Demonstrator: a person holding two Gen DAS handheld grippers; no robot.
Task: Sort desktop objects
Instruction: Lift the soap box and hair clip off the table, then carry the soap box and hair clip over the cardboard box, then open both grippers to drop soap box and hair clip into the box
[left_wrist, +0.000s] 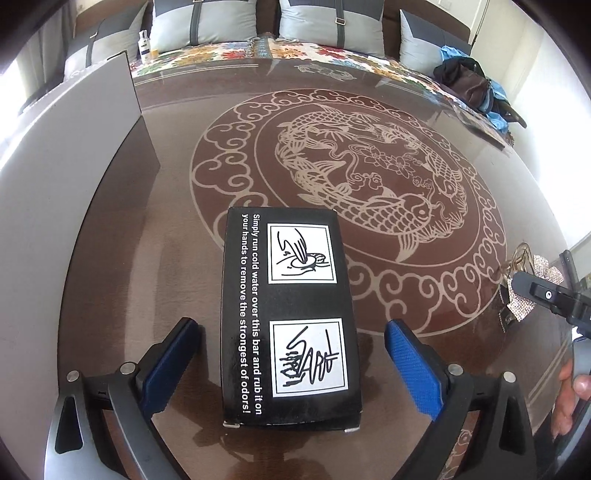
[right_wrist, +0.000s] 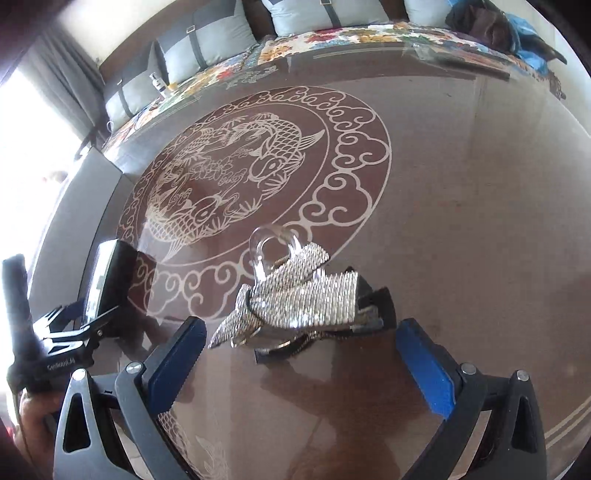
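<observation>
A black box (left_wrist: 291, 317) with white text and two pictograms lies flat on the glass table (left_wrist: 184, 258). My left gripper (left_wrist: 291, 326) straddles its near half, open, with a gap between each blue pad and the box's sides. A rhinestone bow hair clip (right_wrist: 306, 302) rests on the table, a clear loop at its far end. My right gripper (right_wrist: 301, 328) is open around the clip's near side, both pads apart from it. In the right wrist view the black box (right_wrist: 107, 284) and the left gripper (right_wrist: 66, 321) appear at the left edge.
The table top bears a koi medallion (left_wrist: 369, 184). A grey flat panel (left_wrist: 92, 147) lies at the left. Behind the table is a sofa with grey cushions (left_wrist: 207, 26), a white bottle (left_wrist: 144, 46) and a dark bag (left_wrist: 469, 85). A hand (left_wrist: 569, 398) shows at the right edge.
</observation>
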